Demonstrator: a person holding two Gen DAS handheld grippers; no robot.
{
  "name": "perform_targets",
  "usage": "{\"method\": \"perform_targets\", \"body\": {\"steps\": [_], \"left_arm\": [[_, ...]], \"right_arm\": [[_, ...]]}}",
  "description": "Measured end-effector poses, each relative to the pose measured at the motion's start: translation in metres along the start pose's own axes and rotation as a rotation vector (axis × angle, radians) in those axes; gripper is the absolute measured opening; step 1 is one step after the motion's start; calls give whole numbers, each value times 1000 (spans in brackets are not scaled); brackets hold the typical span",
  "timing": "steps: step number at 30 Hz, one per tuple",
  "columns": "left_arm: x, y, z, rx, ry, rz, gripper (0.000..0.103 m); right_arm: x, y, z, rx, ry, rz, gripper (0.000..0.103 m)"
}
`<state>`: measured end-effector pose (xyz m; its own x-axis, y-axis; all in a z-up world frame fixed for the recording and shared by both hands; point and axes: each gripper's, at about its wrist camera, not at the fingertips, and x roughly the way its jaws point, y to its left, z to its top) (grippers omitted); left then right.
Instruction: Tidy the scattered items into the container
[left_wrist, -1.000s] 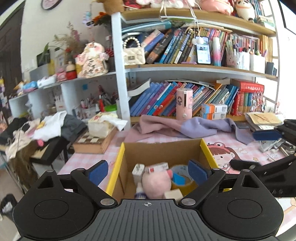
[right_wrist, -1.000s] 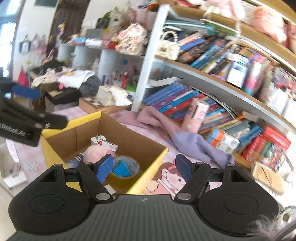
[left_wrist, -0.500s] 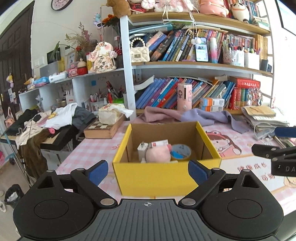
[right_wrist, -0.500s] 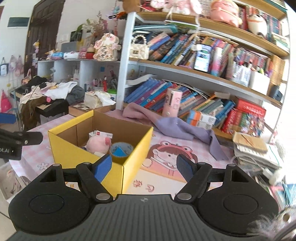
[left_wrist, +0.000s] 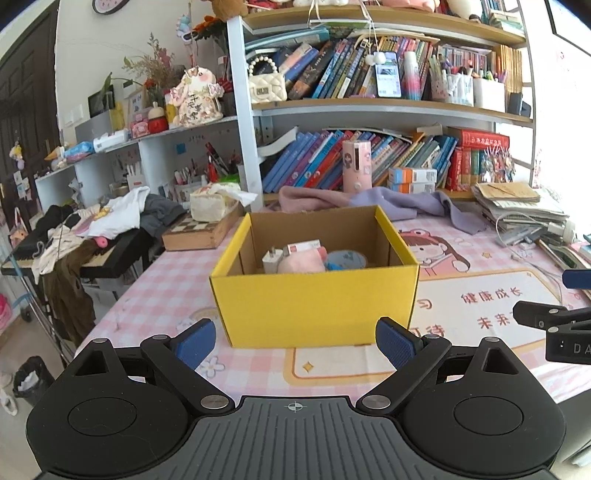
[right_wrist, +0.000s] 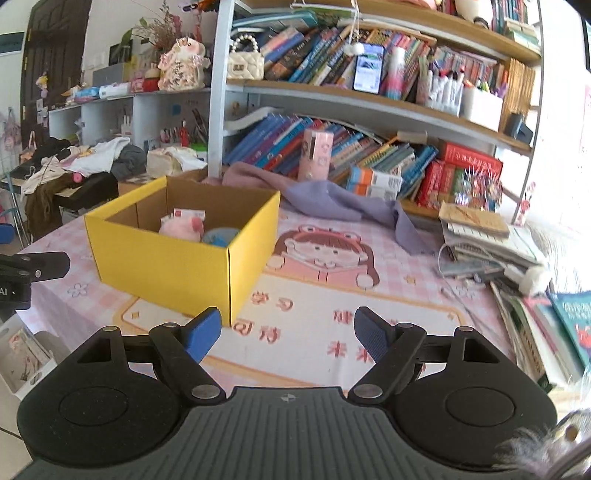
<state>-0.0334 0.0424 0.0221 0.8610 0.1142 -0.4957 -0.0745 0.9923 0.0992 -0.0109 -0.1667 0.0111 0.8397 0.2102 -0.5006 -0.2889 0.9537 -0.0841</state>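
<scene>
Now that both grippers have pulled back from over the yellow box (left_wrist: 314, 302) on the pink tablecloth (right_wrist: 369, 314), left gripper (left_wrist: 295, 341) open and empty, right gripper (right_wrist: 287, 332) empty with jaws opening, pink plush (left_wrist: 301, 263) and tape roll (left_wrist: 347, 260) sit inside, tidying looks nearly done.

A crowded bookshelf (left_wrist: 388, 107) rises behind the tabletop (left_wrist: 177, 288) — below it a pink canister (left_wrist: 356, 166) stands upright, a lilac cloth (right_wrist: 332, 201) sprawls, and stacked papers (right_wrist: 487, 236) lie at its right end.
</scene>
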Motion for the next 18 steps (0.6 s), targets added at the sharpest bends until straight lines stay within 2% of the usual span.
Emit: {"method": "perform_targets", "body": {"steps": [9, 18], "left_arm": [[8, -21, -21, 21, 113, -48, 96], [11, -31, -30, 18, 165, -64, 96]], "right_arm": [[8, -1, -23, 40, 131, 7, 83], [3, -6, -36, 62, 169, -6, 85]]}}
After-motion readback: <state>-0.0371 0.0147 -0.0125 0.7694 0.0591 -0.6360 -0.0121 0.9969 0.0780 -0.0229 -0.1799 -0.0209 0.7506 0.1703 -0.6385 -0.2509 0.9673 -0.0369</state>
